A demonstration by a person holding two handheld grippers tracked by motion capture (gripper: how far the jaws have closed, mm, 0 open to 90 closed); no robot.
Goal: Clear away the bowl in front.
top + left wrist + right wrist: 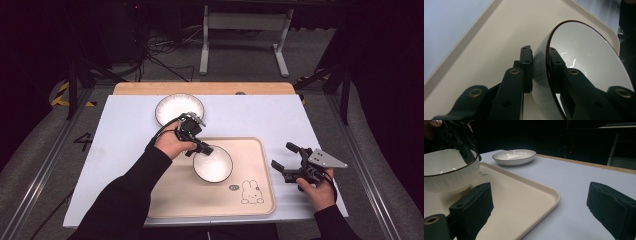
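Your left claw [202, 148] is clamped on the rim of the white bowl [214, 164], one pad inside and one outside, over the middle of the beige tray [255, 207] on the bench [125, 125]. The bowl's mouth faces up, slightly tilted; being round, it has no long axis. A shallow white dish [176, 107] sits beyond the tray, and your right claw [286, 161] rests wide and empty beside the tray's right edge.

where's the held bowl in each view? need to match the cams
High view: bowl mid-frame, over the tray.
Left gripper view: right of centre, rim clamped by left gripper.
Right gripper view: far left, above the tray.
Shared landmark: the beige tray.
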